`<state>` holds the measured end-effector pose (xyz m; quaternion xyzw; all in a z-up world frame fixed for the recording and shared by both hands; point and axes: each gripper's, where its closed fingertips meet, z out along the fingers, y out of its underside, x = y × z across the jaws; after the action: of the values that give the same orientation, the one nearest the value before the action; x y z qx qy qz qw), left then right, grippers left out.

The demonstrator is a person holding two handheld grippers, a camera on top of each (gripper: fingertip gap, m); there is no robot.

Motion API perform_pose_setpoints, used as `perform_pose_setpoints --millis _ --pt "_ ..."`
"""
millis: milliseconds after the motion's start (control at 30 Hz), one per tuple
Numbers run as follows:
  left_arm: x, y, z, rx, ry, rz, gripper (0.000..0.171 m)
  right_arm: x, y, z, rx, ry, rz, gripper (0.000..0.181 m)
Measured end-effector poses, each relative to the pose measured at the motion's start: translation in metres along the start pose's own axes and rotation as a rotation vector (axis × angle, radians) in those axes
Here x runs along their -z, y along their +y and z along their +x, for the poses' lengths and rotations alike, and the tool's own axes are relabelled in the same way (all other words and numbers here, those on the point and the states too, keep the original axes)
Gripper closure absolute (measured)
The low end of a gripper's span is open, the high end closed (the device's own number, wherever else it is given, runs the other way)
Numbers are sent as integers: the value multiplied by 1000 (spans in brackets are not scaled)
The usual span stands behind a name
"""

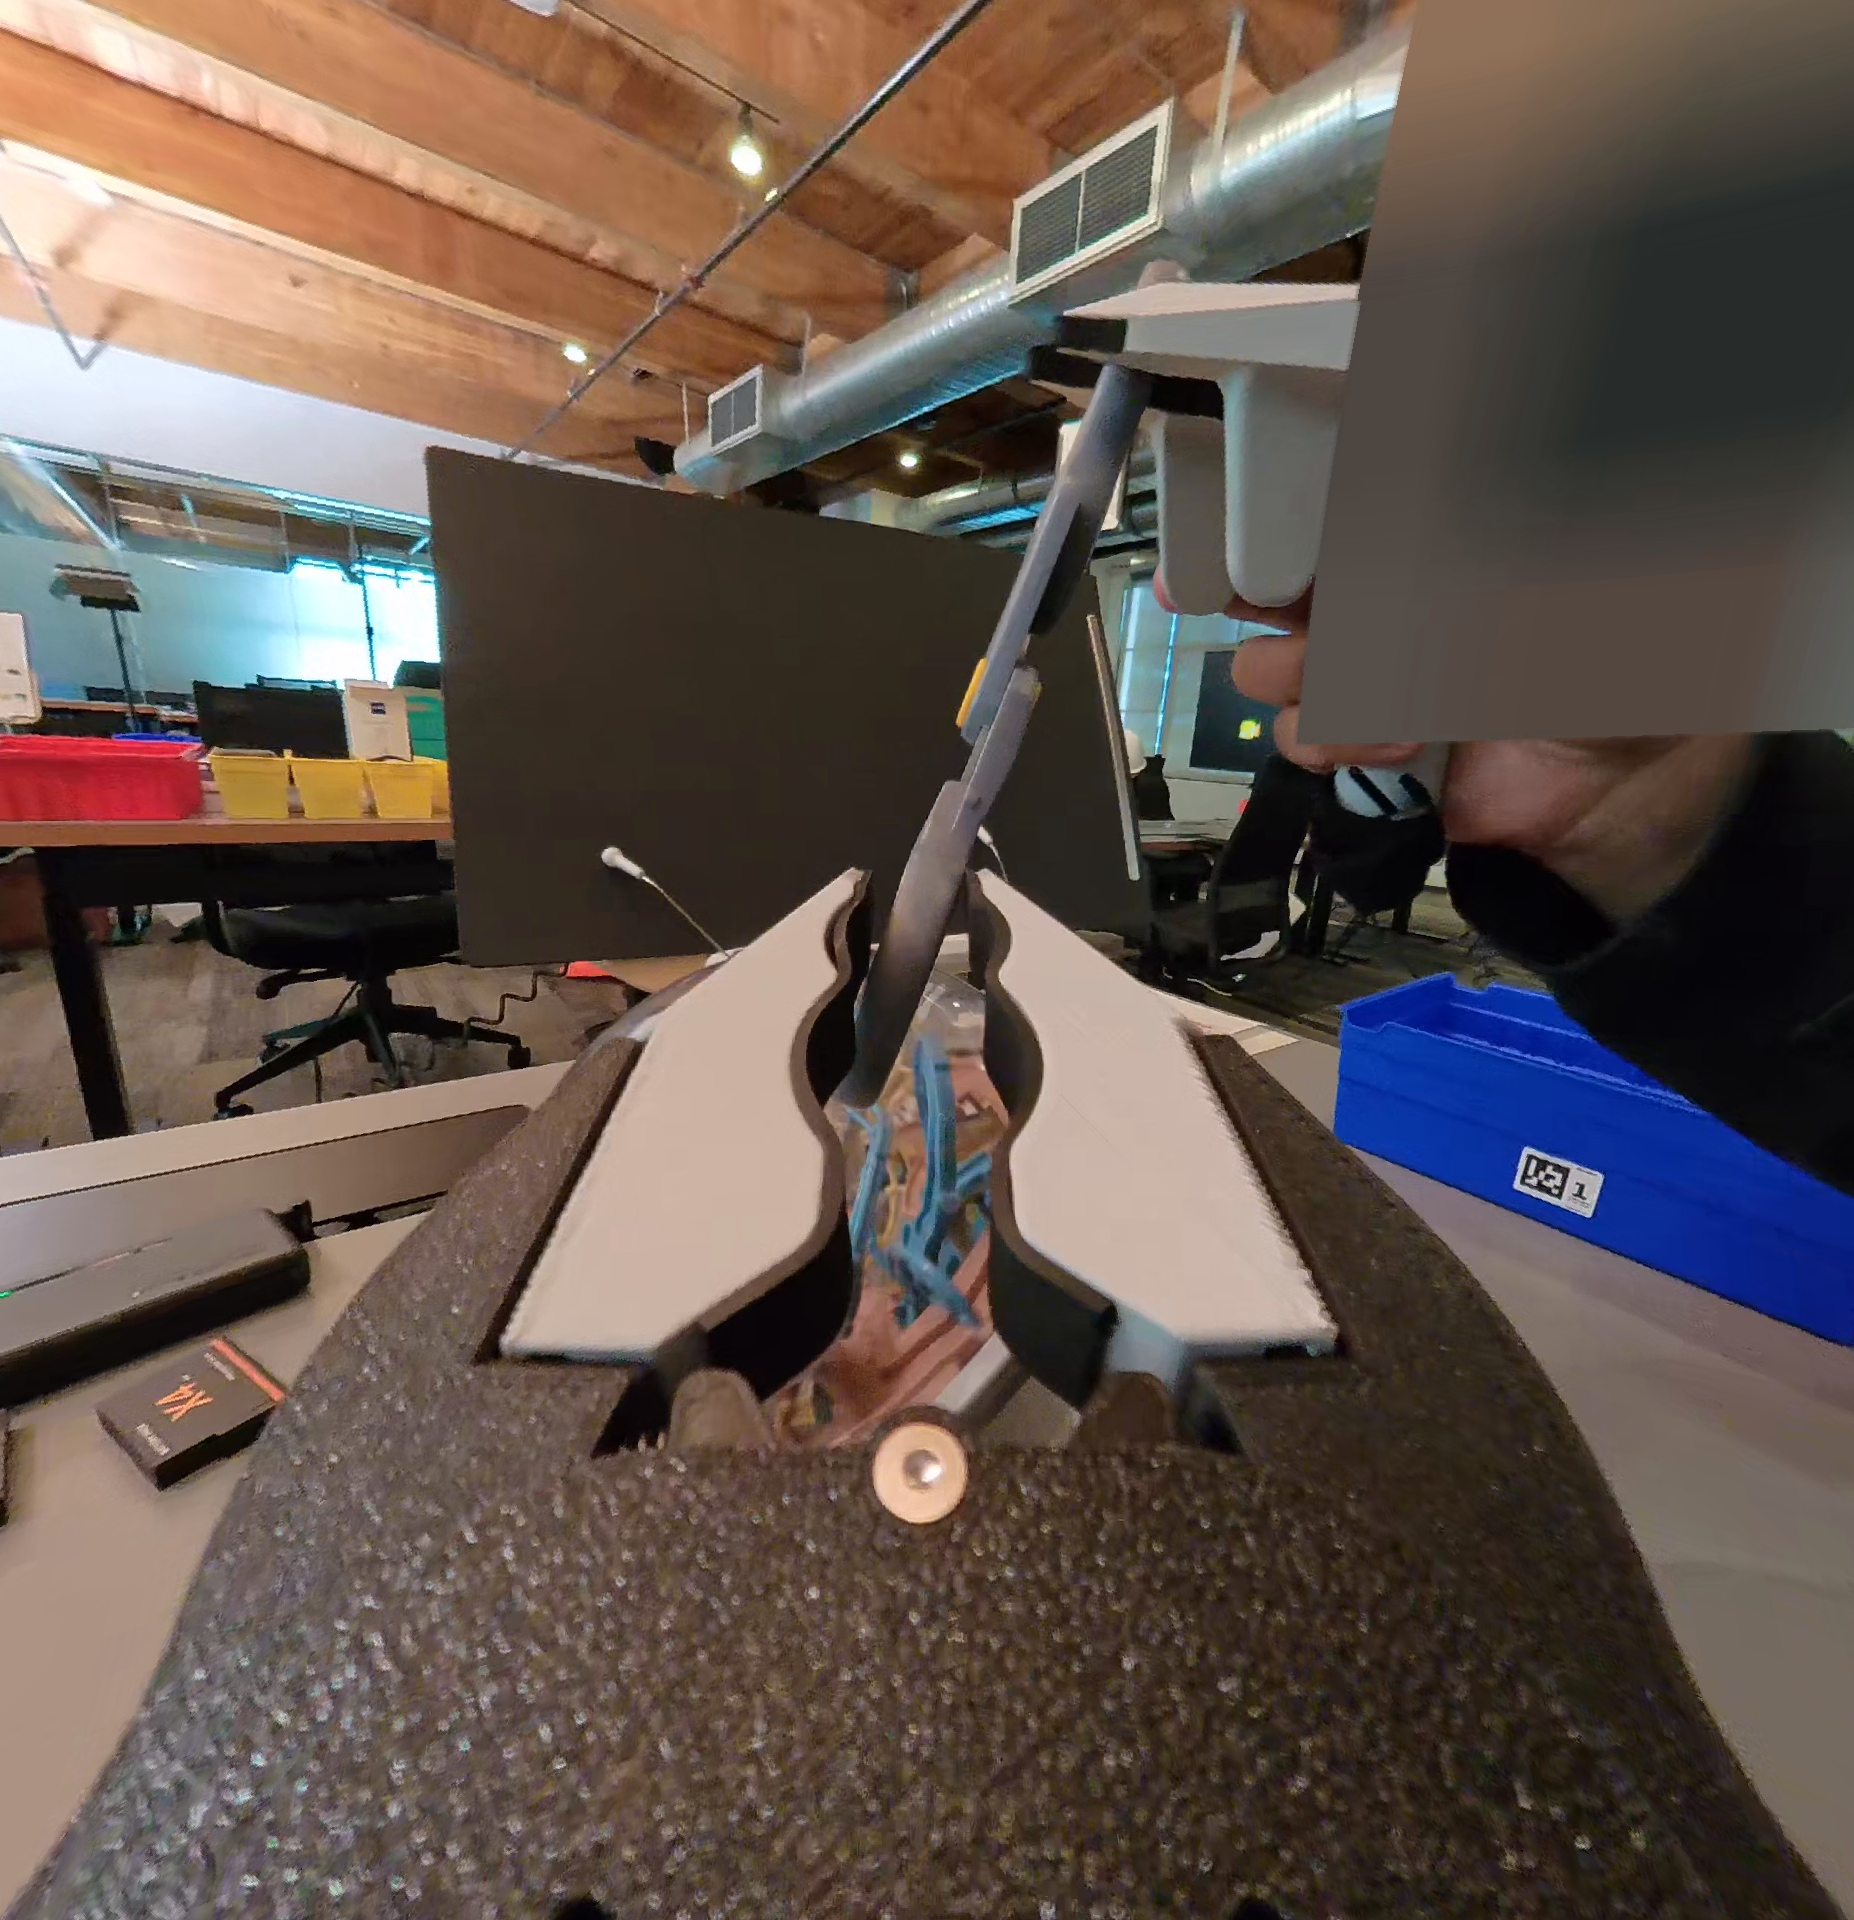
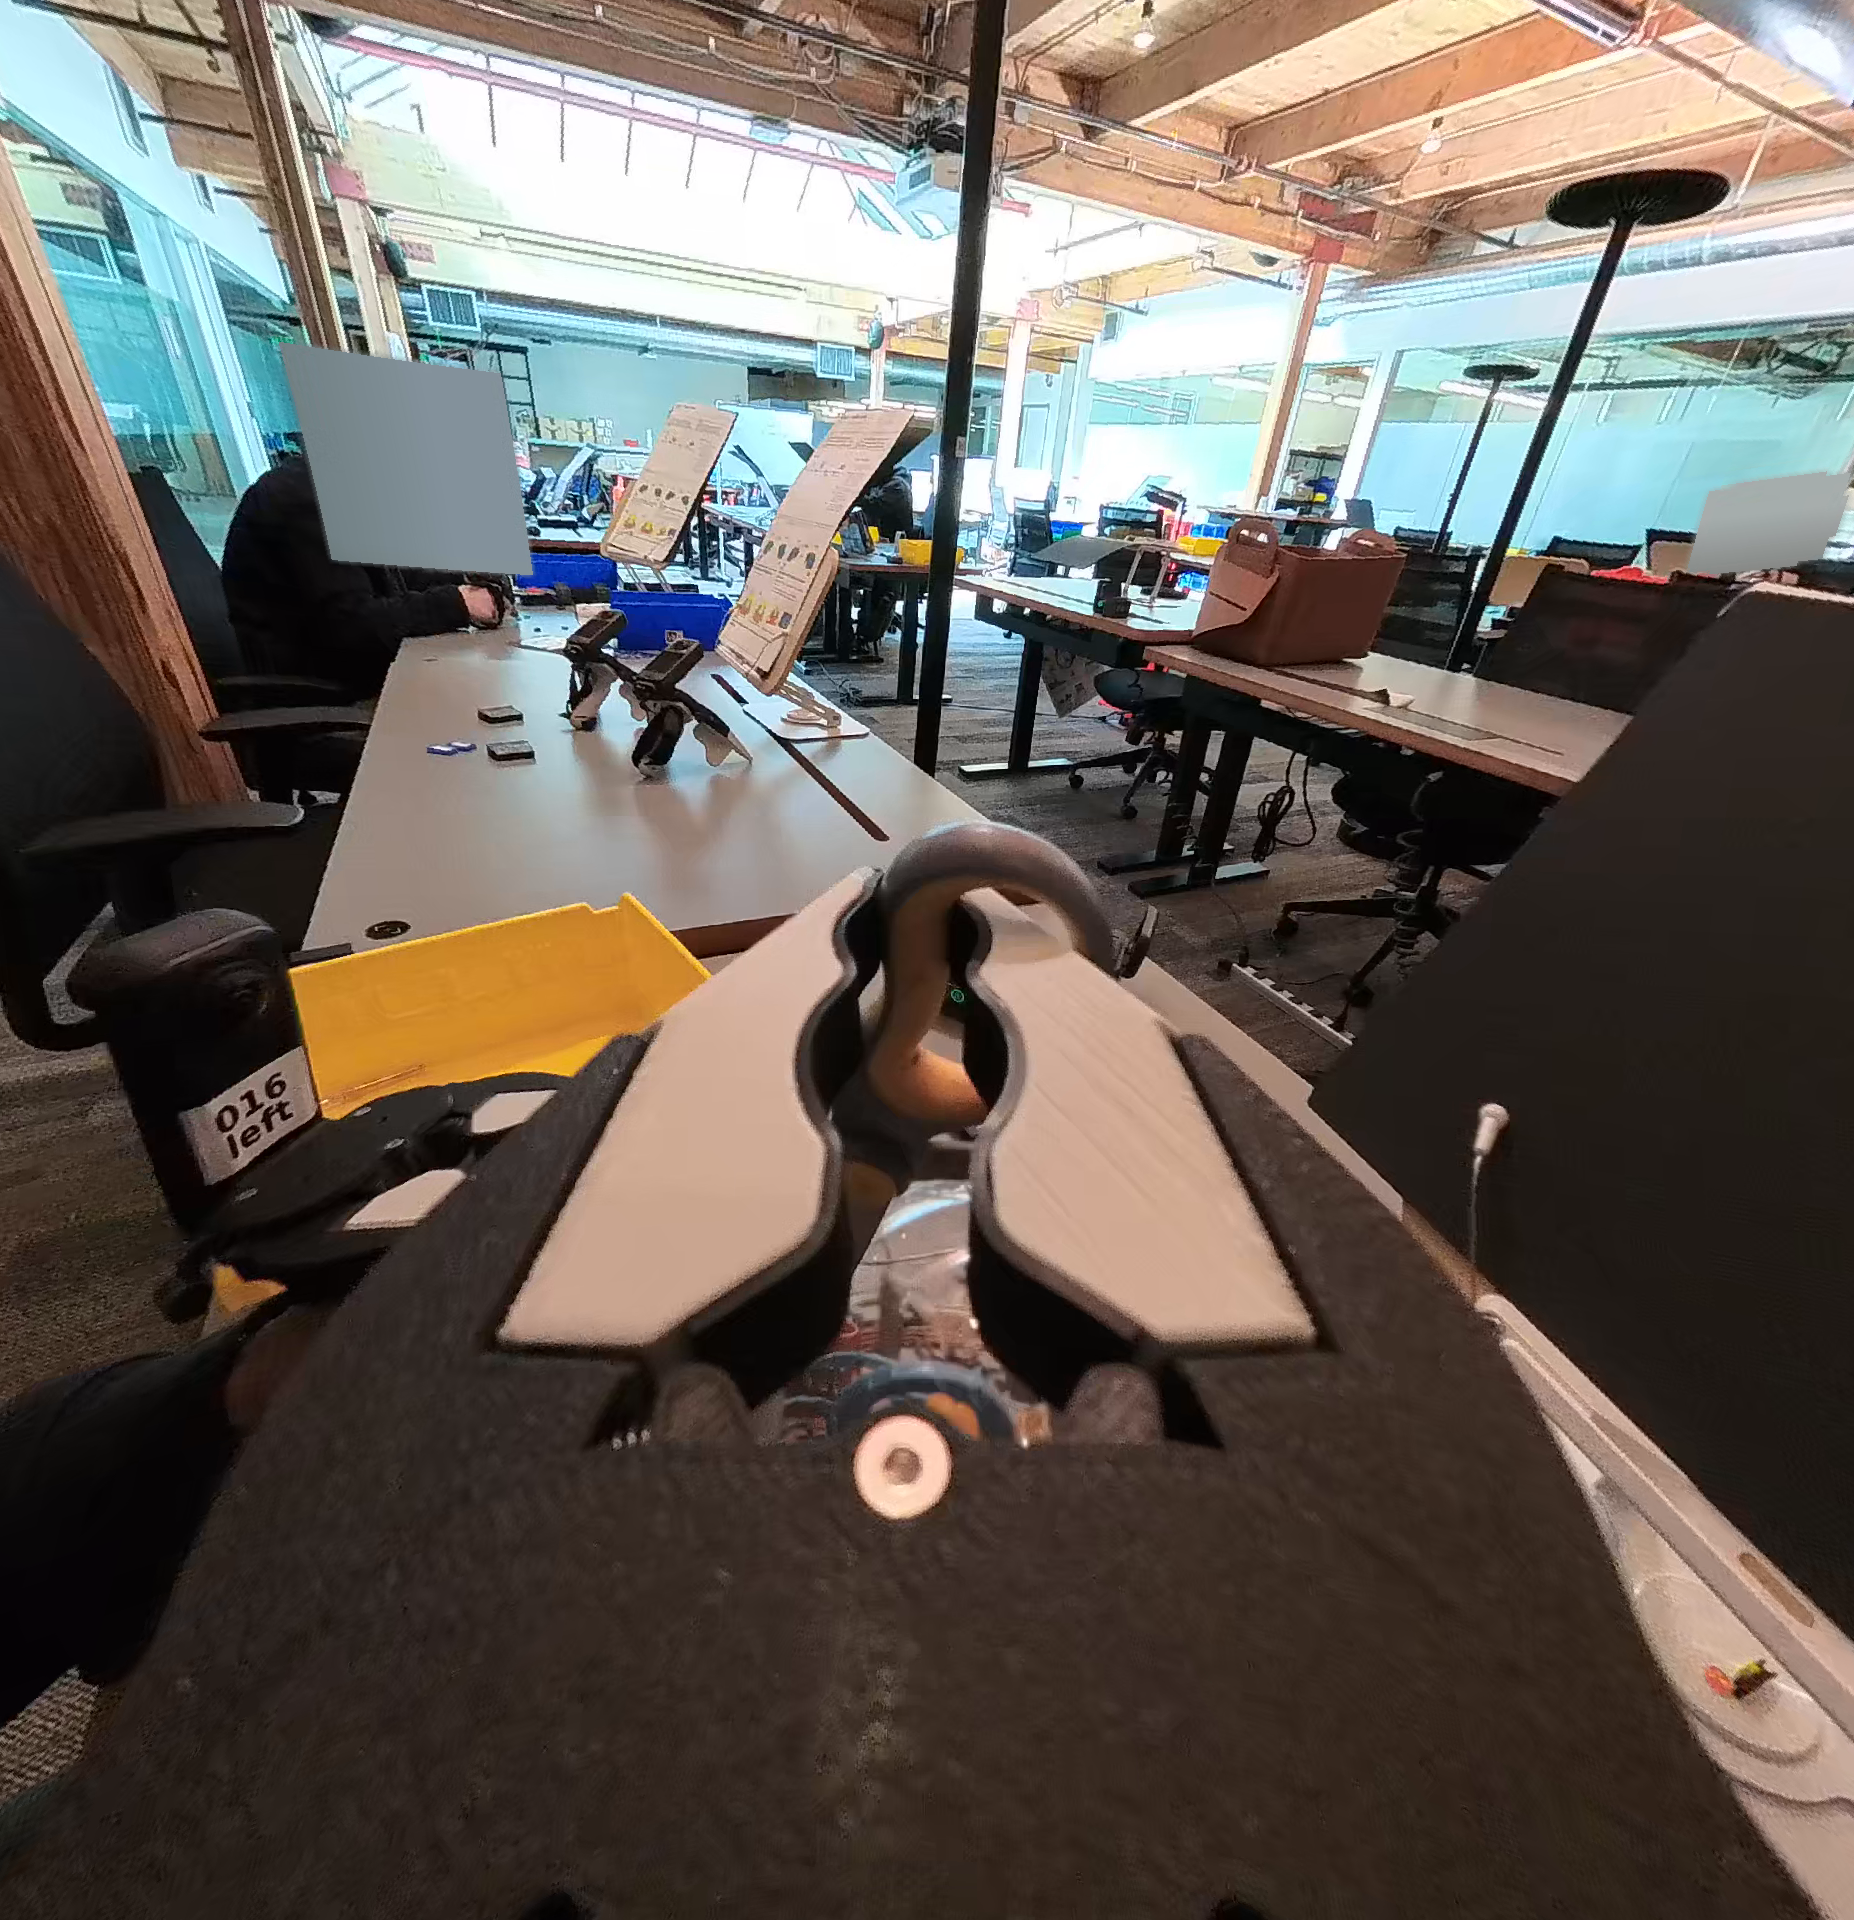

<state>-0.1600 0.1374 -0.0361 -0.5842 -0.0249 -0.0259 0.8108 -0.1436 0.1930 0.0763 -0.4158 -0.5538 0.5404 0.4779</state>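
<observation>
A grey scissors-like tool with yellow trim hangs in the air between my two grippers. My left gripper is shut on its lower curved grey end. My right gripper grips the upper end, held by a hand in a dark sleeve. In the right wrist view my right gripper is shut on a grey handle loop with an orange lining. The left gripper's camera body shows at the lower left. Blue plastic pieces show low between the left fingers, behind something clear; I cannot tell what they are.
A blue bin stands to the right, and a black device and small black cards lie to the left. A black divider panel stands behind. A yellow bin, two spare grippers and a seated person are beyond.
</observation>
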Motion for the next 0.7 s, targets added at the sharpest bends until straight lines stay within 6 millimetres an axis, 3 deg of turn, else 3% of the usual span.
perform_pose_setpoints --millis 67,167,233,333,567,700 --pt "1 5 -6 -7 -3 -11 152 0 0 2 5 1 0 170" --pt "0 32 -14 -21 7 -137 122 0 0 5 -4 7 15 170" --pt "2 52 -21 -45 -19 -232 120 1 -1 10 -17 15 30 170" --pt "6 65 -28 -121 -78 -268 120 5 -1 17 -40 23 52 170" --pt "6 65 -33 -151 -106 -272 119 4 15 31 -98 28 45 170" --pt "10 38 -46 -113 -144 -167 120 4 20 37 -126 14 56 170"
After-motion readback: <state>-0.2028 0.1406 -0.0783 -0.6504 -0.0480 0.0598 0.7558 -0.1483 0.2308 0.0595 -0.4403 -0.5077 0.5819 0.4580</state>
